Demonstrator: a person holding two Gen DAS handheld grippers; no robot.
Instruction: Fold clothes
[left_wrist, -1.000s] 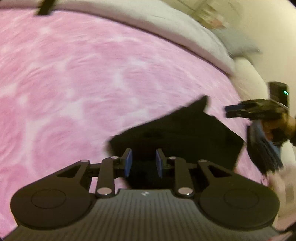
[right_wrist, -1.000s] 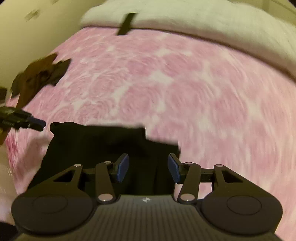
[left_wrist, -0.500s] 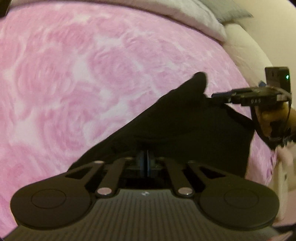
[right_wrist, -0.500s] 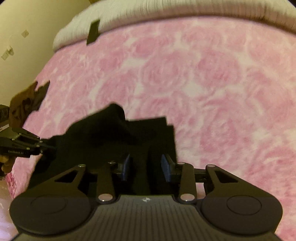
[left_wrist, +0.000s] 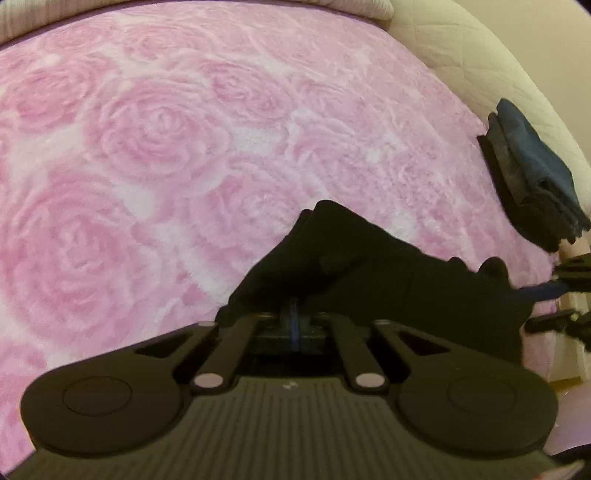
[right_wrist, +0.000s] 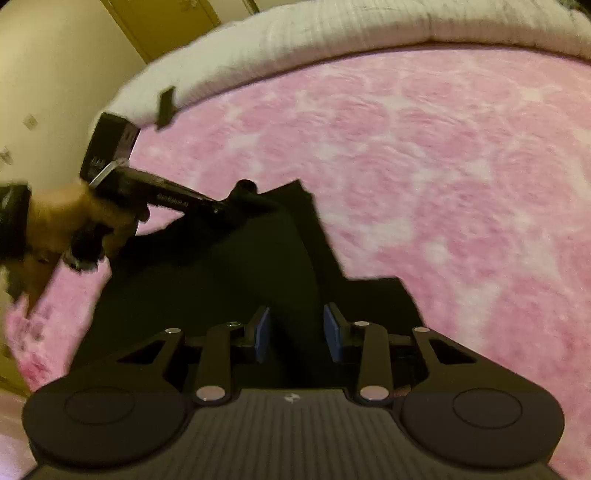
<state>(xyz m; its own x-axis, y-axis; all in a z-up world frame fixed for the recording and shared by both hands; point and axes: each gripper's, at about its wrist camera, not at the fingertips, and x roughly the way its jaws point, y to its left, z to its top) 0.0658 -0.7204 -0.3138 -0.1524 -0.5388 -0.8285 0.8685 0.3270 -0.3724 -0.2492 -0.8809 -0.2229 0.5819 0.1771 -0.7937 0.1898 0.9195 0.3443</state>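
A black garment (left_wrist: 369, 280) lies on the pink rose-patterned blanket (left_wrist: 155, 155). My left gripper (left_wrist: 293, 317) is shut on its edge and lifts a fold of it. In the right wrist view the same garment (right_wrist: 258, 266) spreads below my right gripper (right_wrist: 297, 334), whose blue pads stand apart with black cloth between them, not pinched. The left gripper (right_wrist: 221, 205) shows there at the left, shut on a raised corner of the cloth. The right gripper (left_wrist: 554, 291) shows at the right edge of the left wrist view.
A folded dark blue garment (left_wrist: 532, 177) lies at the blanket's right edge by the cream bed side (left_wrist: 480, 66). A white pillow or cover (right_wrist: 332, 40) runs along the far side, with a small dark object (right_wrist: 166, 107) on its edge.
The left gripper closed on the garment edge and has carried it up and across. The right gripper's jaws stayed apart over the cloth while it moved toward the garment's near end.
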